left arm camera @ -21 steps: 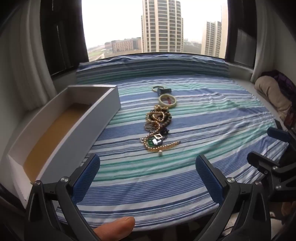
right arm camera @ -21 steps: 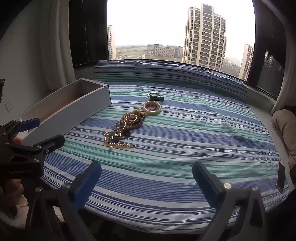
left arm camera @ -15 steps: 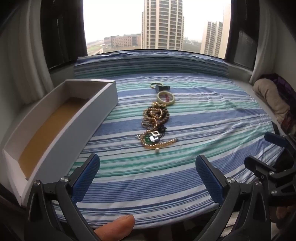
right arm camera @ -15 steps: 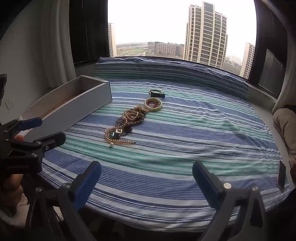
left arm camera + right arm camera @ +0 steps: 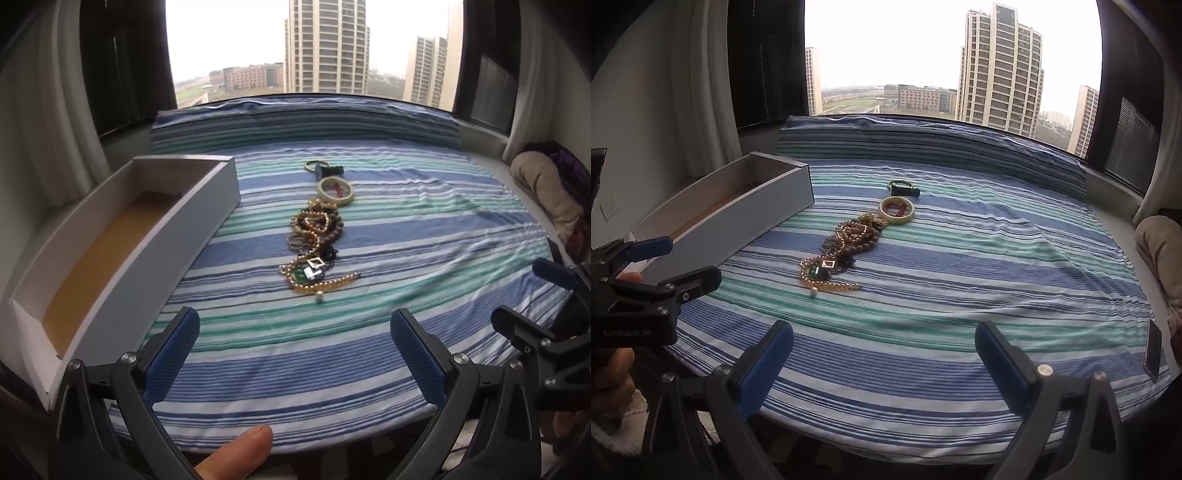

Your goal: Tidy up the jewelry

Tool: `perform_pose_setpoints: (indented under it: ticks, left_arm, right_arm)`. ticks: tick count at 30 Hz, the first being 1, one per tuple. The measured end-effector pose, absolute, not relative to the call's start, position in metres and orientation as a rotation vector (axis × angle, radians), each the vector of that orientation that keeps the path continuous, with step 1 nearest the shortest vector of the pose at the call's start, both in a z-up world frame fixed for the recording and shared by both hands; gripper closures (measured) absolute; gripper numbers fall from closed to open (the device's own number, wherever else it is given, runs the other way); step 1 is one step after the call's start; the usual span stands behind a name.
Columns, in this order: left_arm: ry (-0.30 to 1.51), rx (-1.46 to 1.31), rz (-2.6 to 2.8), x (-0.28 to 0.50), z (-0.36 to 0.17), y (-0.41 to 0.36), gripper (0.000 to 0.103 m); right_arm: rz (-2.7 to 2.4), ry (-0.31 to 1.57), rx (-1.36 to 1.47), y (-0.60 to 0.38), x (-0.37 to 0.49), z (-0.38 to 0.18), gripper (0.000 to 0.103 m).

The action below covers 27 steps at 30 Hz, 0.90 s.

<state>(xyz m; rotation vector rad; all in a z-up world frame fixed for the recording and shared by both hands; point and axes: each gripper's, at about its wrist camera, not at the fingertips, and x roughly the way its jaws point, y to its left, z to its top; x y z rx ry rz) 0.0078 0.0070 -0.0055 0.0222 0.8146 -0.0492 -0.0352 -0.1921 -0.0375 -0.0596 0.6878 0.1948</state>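
Both my claws, left gripper (image 5: pixel 295 345) and right gripper (image 5: pixel 884 354), gaped empty; that tangled heap of gold and wooden bead jewelry (image 5: pixel 314 251) risked lifting as one clump.

Left tongs (image 5: pixel 295 343) wide open, empty, right tongs (image 5: pixel 884 354) same, both angled down.

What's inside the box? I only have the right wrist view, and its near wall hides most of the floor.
Observer: Nothing. In the left wrist view the box shows a bare brown floor.
Operator: Is the left gripper carrying anything?
Observer: No. The left gripper is open, with only the striped sheet showing between its fingers.
Operator: Is there anything by the beige pillow?
Observer: Yes, a purple cloth lies just behind the pillow.
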Motion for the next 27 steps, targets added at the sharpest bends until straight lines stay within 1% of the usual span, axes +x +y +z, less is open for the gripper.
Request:
perform_pose_setpoints:
  ticks: [9, 27]
  left_arm:
    - [0.838, 0.013, -0.018, 0.0111, -0.0099, 0.0107, 0.000]
    - [0.830, -0.002, -0.012, 0.0086, -0.0049, 0.0116, 0.000]
  right_arm:
    - [0.198, 0.683, -0.052, -0.1936, -0.0322, -0.0376, 0.002]
    - [0.201, 0.665, -0.042, -0.1954, -0.0390, -0.0328, 0.002]
